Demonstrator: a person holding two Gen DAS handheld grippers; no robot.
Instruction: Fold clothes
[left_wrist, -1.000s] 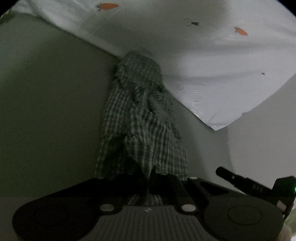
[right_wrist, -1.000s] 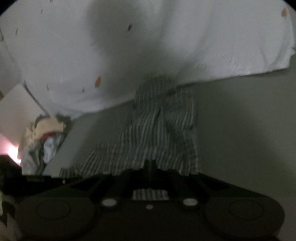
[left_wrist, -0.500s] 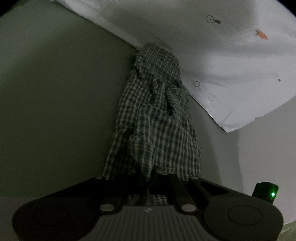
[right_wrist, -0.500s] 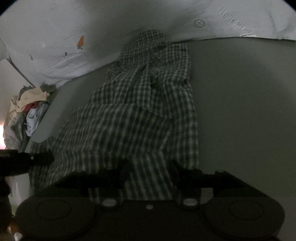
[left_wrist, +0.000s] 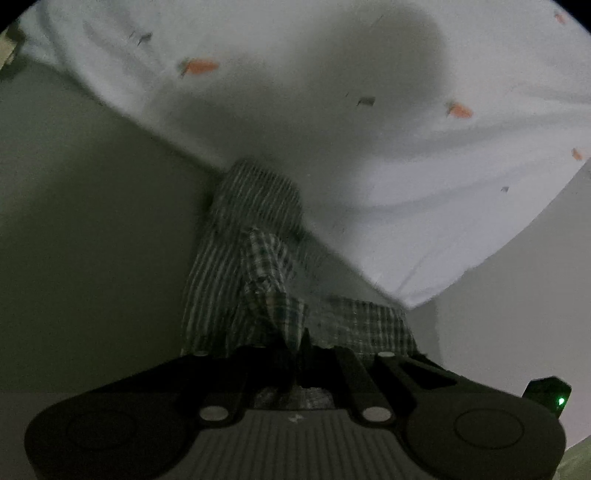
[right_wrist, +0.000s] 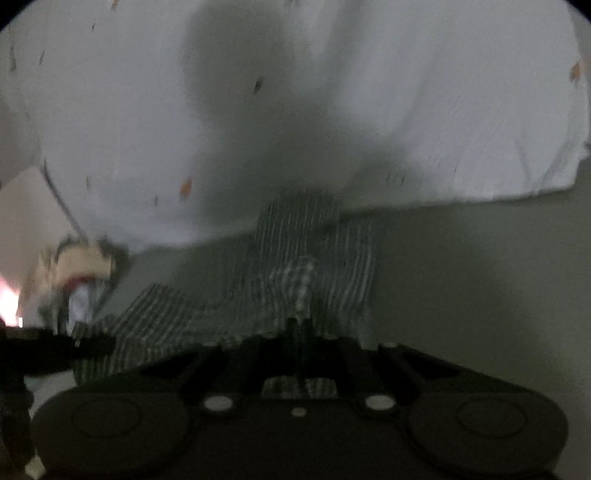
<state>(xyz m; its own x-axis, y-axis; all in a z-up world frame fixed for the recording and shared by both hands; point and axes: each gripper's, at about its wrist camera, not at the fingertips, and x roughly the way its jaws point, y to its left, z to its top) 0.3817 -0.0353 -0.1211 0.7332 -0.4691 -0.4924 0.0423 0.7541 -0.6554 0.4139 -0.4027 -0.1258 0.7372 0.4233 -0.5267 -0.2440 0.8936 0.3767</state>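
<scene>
A dark green-and-white checked garment (left_wrist: 255, 266) lies on a grey-green surface (left_wrist: 92, 240), its far end against a white carrot-print sheet (left_wrist: 369, 147). My left gripper (left_wrist: 300, 341) is shut on a raised fold of the garment's near edge. In the right wrist view the same checked garment (right_wrist: 317, 251) runs away from my right gripper (right_wrist: 300, 325), which is also shut on a pinched-up fold. Both pictures are blurred. The left gripper's body (right_wrist: 55, 347) shows at the left edge, and the right gripper's corner with a green light (left_wrist: 548, 397) at the lower right.
The white carrot-print sheet (right_wrist: 332, 110) fills the far side in both views. A heap of mixed clothes (right_wrist: 79, 273) sits at the far left of the right wrist view. Bare grey-green surface (right_wrist: 480, 277) lies to the right of the garment.
Half a second ago the right jaws stood open over the flat garment; now they are shut on a lifted fold. Both views have swung back up toward the white sheet.
</scene>
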